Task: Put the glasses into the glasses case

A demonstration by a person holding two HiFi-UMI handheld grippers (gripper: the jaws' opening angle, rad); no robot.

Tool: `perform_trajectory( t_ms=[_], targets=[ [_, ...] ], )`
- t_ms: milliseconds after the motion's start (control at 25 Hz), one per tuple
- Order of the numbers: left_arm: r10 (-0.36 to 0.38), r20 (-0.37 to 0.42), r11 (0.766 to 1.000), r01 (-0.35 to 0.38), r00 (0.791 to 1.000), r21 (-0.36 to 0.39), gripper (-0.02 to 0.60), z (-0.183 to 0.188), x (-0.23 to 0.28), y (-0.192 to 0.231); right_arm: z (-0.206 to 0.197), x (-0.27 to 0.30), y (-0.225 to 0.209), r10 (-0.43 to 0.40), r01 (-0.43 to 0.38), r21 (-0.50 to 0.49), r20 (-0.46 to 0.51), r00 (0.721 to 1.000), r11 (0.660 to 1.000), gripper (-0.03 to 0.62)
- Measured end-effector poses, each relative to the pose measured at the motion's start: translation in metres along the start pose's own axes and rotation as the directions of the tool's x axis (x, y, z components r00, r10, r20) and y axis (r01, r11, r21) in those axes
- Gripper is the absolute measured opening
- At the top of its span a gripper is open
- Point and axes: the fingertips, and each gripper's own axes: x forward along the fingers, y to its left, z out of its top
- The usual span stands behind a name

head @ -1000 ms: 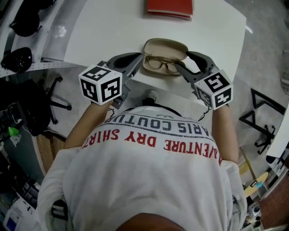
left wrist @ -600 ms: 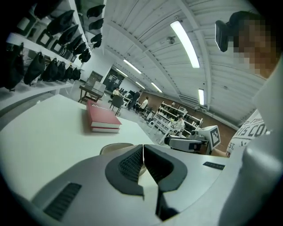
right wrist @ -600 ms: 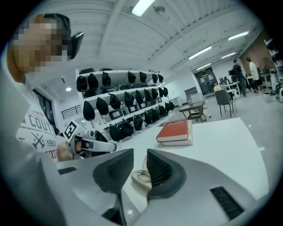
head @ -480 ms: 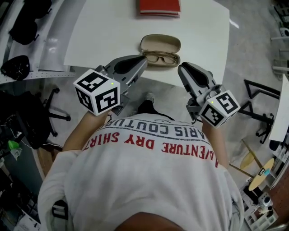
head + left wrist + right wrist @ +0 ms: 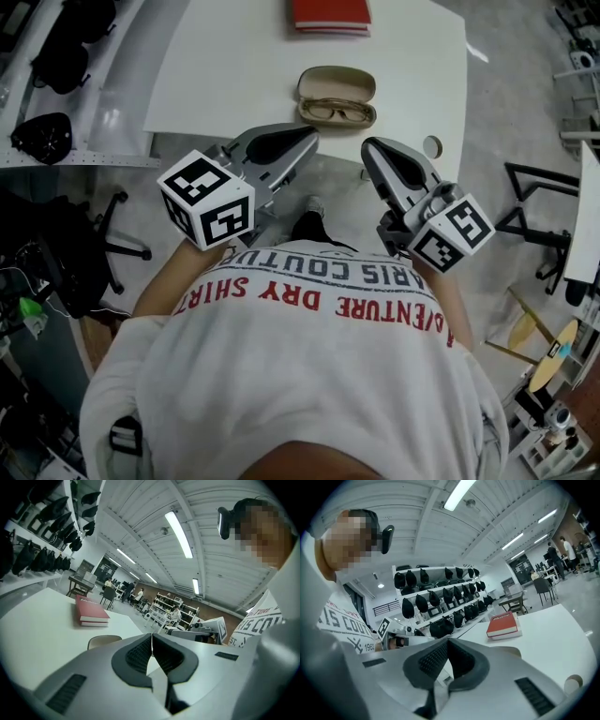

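Note:
The tan glasses case lies open near the front edge of the white table, with the brown-rimmed glasses resting inside it. My left gripper hovers just in front of the table edge, below and left of the case, jaws shut with nothing in them. My right gripper hangs at the same height to the right, also shut and empty. In the left gripper view the pads meet with only the case lid beyond them. The right gripper view shows its pads pressed together.
A red book lies at the far side of the table, behind the case. A small round mark sits near the table's front right corner. Shelves with black helmets run along the left, and a black chair stands below them.
Both grippers have pulled back from the case toward the person and risen. The right jaws, open beside the glasses before, have closed on nothing. The glasses stay in the case.

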Motion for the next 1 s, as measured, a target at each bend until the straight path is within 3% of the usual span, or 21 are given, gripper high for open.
perform_trajectory(
  t_ms=[560, 1000],
  targets=[
    [-0.009, 0.021, 0.999, 0.008, 1.0, 0.039, 0.028, -0.007, -0.028, -0.028, 0.0, -0.023, 0.037, -0.03, 0.032, -0.057, 0.046, 0.999, 0.998, 0.023],
    [-0.008, 0.01, 0.999, 0.007, 1.0, 0.034, 0.029, -0.008, -0.024, -0.025, -0.004, -0.024, 0.031, -0.05, 0.053, -0.065, 0.037, 0.998, 0.996, 0.023]
  ],
)
